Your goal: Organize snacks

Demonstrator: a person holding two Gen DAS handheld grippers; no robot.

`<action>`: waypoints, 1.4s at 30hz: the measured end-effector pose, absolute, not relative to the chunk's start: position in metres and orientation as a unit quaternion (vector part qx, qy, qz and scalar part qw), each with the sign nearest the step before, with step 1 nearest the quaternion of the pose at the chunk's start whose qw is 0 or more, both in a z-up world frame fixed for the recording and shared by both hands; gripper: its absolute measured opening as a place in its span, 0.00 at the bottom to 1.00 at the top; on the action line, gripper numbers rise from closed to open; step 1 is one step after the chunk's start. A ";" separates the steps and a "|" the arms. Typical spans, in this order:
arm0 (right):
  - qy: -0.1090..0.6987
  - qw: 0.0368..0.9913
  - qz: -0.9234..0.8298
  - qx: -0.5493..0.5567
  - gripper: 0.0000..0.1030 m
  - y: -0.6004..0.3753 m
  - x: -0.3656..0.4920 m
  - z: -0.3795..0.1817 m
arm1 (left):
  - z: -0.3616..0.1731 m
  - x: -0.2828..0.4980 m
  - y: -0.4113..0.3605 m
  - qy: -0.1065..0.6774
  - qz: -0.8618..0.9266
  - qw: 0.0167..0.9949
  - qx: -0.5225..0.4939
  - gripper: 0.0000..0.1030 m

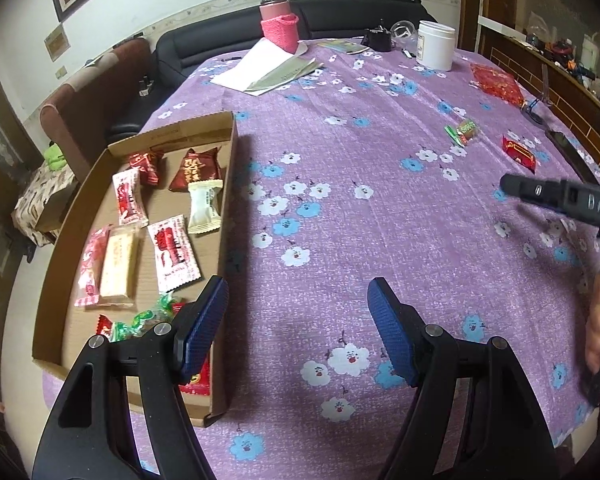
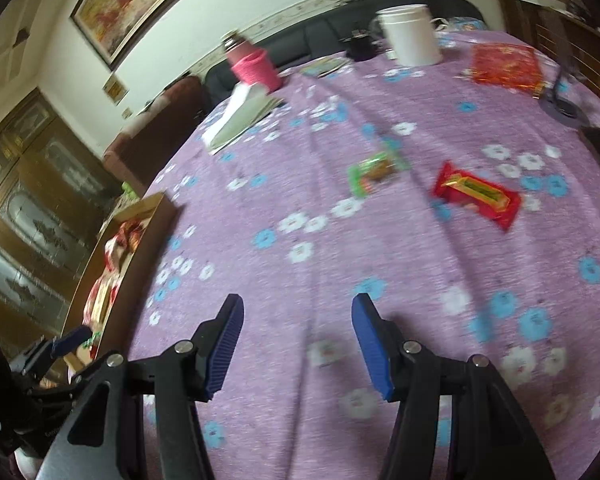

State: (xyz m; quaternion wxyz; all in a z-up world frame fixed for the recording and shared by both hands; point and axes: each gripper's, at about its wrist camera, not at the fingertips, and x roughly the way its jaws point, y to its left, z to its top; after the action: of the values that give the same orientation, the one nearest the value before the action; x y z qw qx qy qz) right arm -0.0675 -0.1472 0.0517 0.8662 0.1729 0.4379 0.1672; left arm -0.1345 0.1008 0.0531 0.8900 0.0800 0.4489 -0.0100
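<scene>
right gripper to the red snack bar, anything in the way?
No. In the right wrist view, only bare floral tablecloth lies between the right gripper and the red snack bar.

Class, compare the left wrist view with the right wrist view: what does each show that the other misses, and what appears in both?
Only the left wrist view shows the inside of the cardboard tray clearly, with its sorted packets, such as the cream packet, and the open left gripper empty.

Only the right wrist view shows the open right gripper empty between its fingers.

Both show the purple flowered tablecloth, the green snack, the red snack, the white jar and the pink flask.
</scene>
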 end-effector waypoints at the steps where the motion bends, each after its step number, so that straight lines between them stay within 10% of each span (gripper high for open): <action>1: 0.435 0.868 0.157 0.181 0.58 -0.157 -0.065 0.053 | 0.053 -0.134 0.100 0.449 -0.013 0.890 0.079 0.71; 13: 0.419 0.883 0.094 0.190 0.58 -0.212 0.002 0.074 | 0.044 -0.129 0.092 0.457 -0.047 0.887 0.055 0.71; 28: 0.474 0.863 0.124 0.123 0.24 -0.156 0.063 0.038 | 0.041 -0.127 0.103 0.464 -0.046 0.884 0.035 0.71; 37: 0.482 0.814 0.287 0.149 0.26 -0.145 0.004 0.064 | 0.042 -0.127 0.106 0.465 -0.066 0.883 0.014 0.71; 42: 0.427 0.879 0.161 0.138 0.49 -0.212 -0.003 0.089 | 0.042 -0.127 0.106 0.469 -0.093 0.878 -0.019 0.71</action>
State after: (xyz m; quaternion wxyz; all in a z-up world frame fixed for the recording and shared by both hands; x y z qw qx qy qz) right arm -0.0034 -0.2119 0.0887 0.8793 0.1377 0.4265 0.1610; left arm -0.1265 0.1065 0.0420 0.8780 -0.0186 0.4692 -0.0933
